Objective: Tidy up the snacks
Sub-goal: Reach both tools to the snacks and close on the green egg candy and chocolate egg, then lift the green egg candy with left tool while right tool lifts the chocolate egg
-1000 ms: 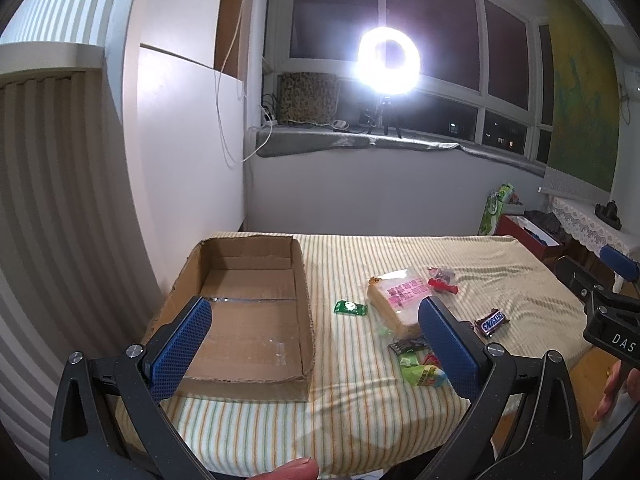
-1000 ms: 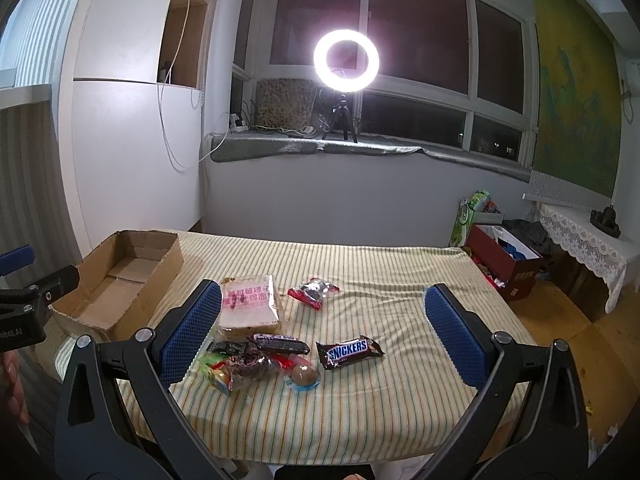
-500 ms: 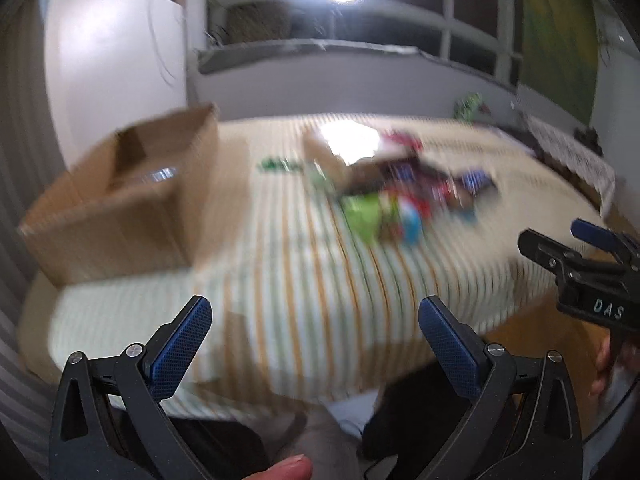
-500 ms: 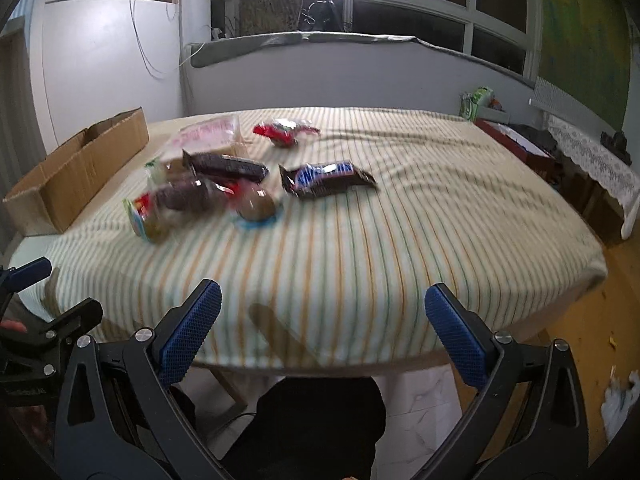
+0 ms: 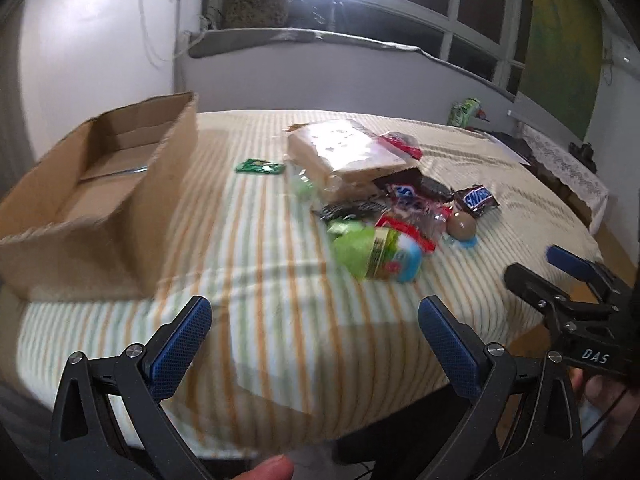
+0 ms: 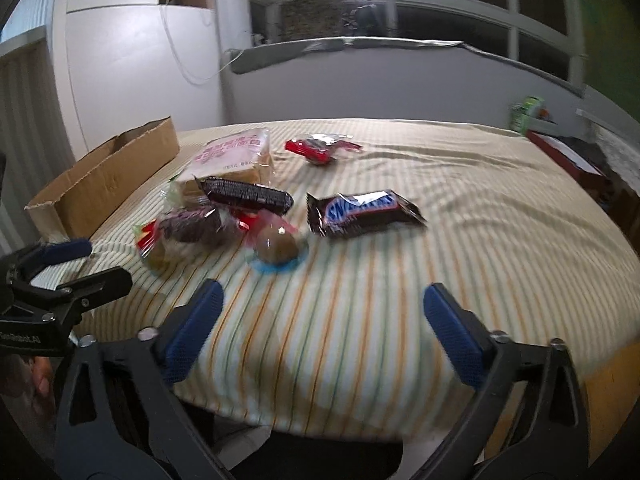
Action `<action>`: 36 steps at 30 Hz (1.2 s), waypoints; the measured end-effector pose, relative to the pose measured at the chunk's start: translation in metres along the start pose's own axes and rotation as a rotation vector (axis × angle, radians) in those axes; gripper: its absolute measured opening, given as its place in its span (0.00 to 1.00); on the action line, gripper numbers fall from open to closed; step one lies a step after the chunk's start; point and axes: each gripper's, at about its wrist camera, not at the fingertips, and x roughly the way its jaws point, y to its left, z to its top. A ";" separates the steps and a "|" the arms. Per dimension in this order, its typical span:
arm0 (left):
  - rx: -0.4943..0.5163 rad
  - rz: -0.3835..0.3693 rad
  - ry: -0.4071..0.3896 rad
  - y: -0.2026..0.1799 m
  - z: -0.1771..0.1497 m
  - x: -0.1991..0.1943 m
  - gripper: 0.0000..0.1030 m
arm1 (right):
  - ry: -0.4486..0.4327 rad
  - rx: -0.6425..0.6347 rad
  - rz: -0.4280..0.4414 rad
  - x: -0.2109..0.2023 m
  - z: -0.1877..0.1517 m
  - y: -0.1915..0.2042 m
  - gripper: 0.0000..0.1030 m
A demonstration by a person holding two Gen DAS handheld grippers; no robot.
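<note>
Nothing sorted yet: your cardboard box (image 5: pixel 100 184) at frame left sits empty, the snack pile (image 5: pixel 384 216) lies mid-frame on the striped cloth, and your left gripper (image 5: pixel 316 344) and right gripper (image 6: pixel 324 320), its jaws just narrowing slightly, both gape unloaded.

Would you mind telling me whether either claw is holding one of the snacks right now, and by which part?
Nothing is held. The left claw and right claw both stand open over bare tablecloth, short of the snacks.
</note>
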 end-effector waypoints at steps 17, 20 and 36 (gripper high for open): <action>0.076 -0.098 0.014 -0.009 0.019 0.035 0.81 | 0.009 -0.194 0.124 0.043 0.018 0.014 0.54; 0.092 -0.097 0.013 -0.011 0.015 0.032 0.81 | -0.002 -0.205 0.117 0.039 0.014 0.017 0.43; 0.054 -0.116 -0.024 0.002 0.007 0.022 0.32 | -0.062 -0.098 0.099 0.020 0.002 0.001 0.40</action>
